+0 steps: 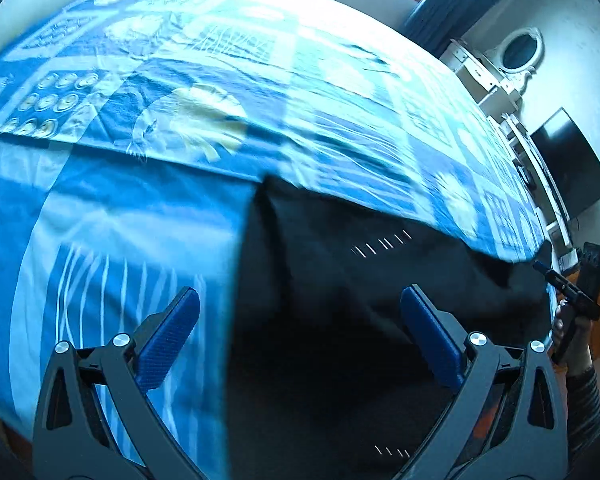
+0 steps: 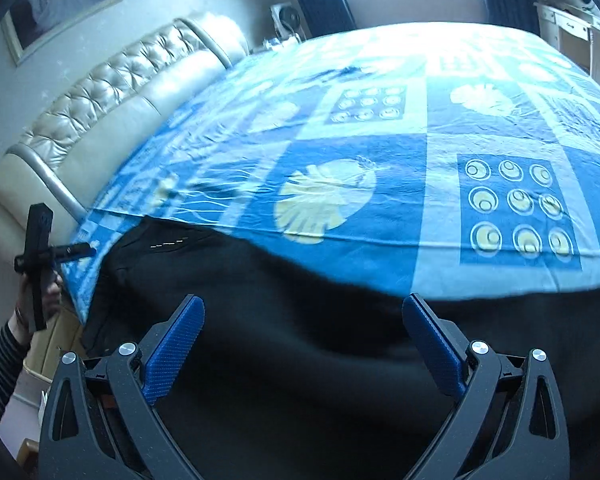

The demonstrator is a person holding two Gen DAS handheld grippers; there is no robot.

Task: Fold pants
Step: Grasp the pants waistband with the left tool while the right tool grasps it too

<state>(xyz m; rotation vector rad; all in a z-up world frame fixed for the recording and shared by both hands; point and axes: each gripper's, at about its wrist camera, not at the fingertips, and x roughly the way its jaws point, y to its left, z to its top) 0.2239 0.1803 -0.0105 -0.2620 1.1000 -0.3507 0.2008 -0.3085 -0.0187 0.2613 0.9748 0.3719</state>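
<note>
The left gripper (image 1: 300,332) hangs with jaws wide apart, gripping nothing, over the black pants (image 1: 360,320) at the near edge of the bed (image 1: 140,208). The right gripper (image 2: 304,336) is likewise spread and empty above them. No neat fold shows yet; most folding seems left.

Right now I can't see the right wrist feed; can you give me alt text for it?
The right hand-held gripper is open, its blue fingers spread above black pants lying on the near edge of a bed with a blue patterned bedspread. At far left the other hand-held gripper points toward the pants' corner, with a tufted cream headboard behind.
</note>
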